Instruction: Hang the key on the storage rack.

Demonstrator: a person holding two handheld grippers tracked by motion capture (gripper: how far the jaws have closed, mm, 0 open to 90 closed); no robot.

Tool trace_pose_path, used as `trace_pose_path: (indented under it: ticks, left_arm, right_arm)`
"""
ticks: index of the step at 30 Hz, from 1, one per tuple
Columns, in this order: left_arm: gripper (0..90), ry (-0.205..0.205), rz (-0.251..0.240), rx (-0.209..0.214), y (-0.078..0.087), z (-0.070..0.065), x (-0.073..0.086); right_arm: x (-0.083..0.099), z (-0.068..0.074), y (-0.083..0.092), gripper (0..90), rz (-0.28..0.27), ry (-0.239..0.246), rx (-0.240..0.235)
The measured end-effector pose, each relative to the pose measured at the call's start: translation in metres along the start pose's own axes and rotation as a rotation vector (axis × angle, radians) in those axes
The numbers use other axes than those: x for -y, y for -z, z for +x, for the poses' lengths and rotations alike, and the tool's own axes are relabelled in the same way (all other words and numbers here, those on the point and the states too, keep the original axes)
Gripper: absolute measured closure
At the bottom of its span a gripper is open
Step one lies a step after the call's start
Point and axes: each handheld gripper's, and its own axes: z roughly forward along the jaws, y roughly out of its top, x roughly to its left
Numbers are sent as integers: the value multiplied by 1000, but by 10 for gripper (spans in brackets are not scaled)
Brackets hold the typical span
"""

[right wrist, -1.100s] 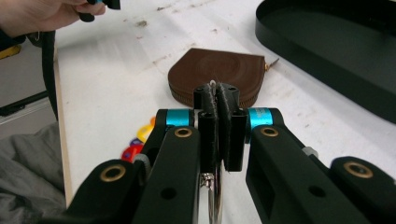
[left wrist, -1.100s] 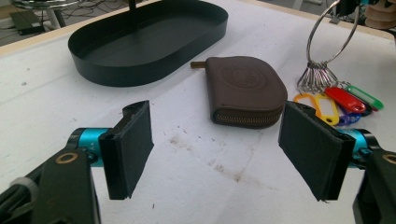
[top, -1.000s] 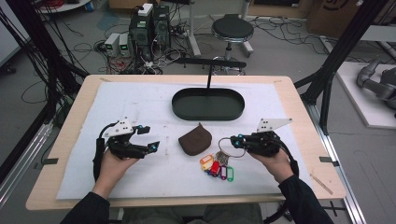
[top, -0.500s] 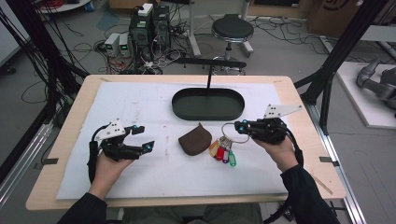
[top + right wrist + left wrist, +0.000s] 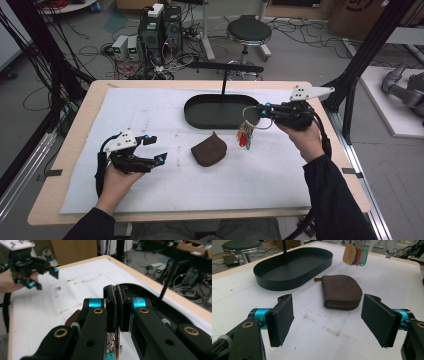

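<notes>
My right gripper [image 5: 253, 111] is shut on the metal ring of a key bunch [image 5: 245, 135], whose red, green and yellow tags dangle in the air near the front right rim of the black oval tray [image 5: 200, 118]. In the right gripper view the jaws [image 5: 116, 291] are pressed together, with the keys [image 5: 111, 345] below them. A brown zipped pouch [image 5: 209, 150] lies on the white mat in front of the tray. My left gripper [image 5: 156, 149] stands open at the left, low over the mat. In its own view the left gripper [image 5: 328, 307] faces the pouch [image 5: 342, 292], the tags [image 5: 355, 255] and the tray [image 5: 274, 281].
A thin black post [image 5: 223, 80] with a horizontal bar [image 5: 225, 66] rises from the tray's far side. The white mat [image 5: 150, 110] covers most of the wooden table. The left gripper [image 5: 46, 278] also appears far off in the right gripper view.
My right gripper has risen and moved toward the tray, lifting the key bunch off the mat so that it hangs. The left gripper has stayed put.
</notes>
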Motion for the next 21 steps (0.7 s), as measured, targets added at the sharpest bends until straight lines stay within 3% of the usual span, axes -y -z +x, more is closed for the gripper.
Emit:
trace_pose_path:
  ticks: [11,21]
  left_arm:
    - [260,-6,12,6,-3,-1,2]
    - [260,-12,11,11,-3,0,1]
  right_arm:
    - [-31,-28,-12,880,-7,23,61]
    - [-43,-57,-27,880,1,-5,127]
